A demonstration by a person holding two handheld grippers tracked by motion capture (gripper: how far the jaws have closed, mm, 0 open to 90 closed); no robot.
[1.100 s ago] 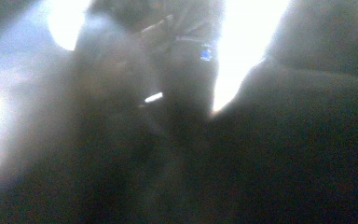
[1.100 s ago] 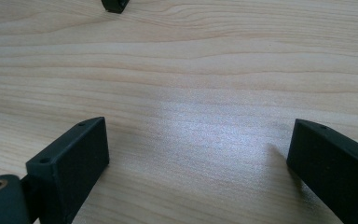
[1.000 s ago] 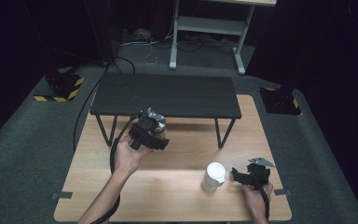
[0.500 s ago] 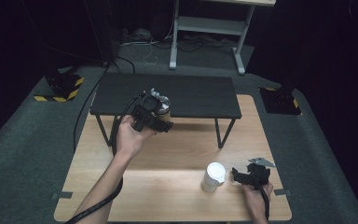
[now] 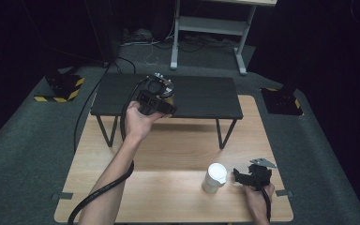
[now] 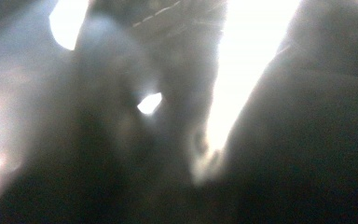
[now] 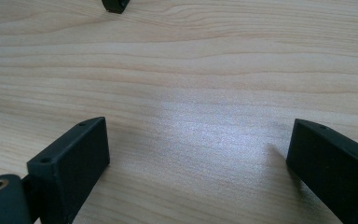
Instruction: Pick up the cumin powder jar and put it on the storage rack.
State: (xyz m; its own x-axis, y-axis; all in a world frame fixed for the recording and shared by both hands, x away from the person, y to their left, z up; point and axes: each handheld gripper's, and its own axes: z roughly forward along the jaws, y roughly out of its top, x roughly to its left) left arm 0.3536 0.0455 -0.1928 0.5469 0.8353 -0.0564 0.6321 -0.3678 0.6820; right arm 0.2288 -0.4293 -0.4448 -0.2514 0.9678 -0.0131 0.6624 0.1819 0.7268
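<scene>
We hold left gripper (image 5: 161, 93) over black shelf (image 5: 206, 96), pinching small object; right gripper (image 5: 244, 176) spread, white cup (image 5: 214, 177) at nine o'clock.

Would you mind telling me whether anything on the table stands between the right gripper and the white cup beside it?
Nothing visible does. In the high view the right gripper rests on the wooden table just right of the white cup, with a narrow strip of bare wood between them. Its jaws stand wide open with nothing between them.
</scene>
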